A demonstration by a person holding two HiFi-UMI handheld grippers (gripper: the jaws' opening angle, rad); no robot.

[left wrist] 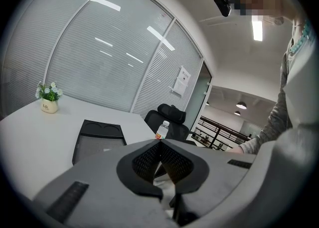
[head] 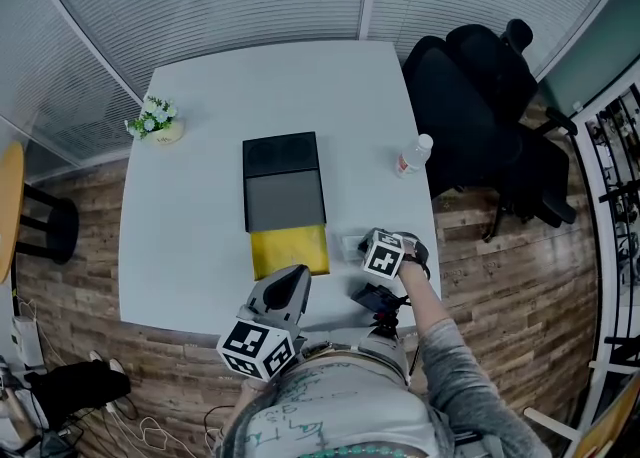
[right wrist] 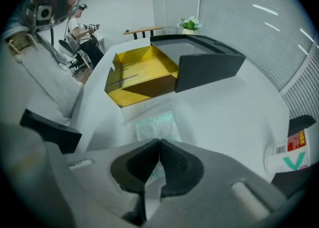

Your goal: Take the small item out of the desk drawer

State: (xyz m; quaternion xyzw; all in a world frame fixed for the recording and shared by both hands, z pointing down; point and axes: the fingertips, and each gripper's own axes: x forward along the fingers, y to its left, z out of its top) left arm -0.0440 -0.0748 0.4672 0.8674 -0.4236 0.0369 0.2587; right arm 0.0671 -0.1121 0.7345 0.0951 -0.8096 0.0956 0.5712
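Note:
A black desk drawer unit point(head: 283, 181) stands mid-table, its yellow drawer point(head: 290, 249) pulled out toward me. In the right gripper view the yellow drawer point(right wrist: 142, 72) looks empty. A small clear plastic bag point(right wrist: 155, 125) with a pale green item inside lies on the white table just right of the drawer, also visible as the bag point(head: 351, 244) in the head view. My right gripper point(right wrist: 159, 142) points steeply down, shut on the bag's near edge. My left gripper point(head: 293, 278) hovers at the table's near edge below the drawer. In its own view the left gripper point(left wrist: 160, 142) is shut on nothing.
A plastic water bottle point(head: 412, 155) lies on the table's right side, near the right gripper. A small flower pot point(head: 156, 121) sits at the far left corner. A black office chair point(head: 480, 116) stands beyond the table's right edge. A stool point(head: 40, 221) is at left.

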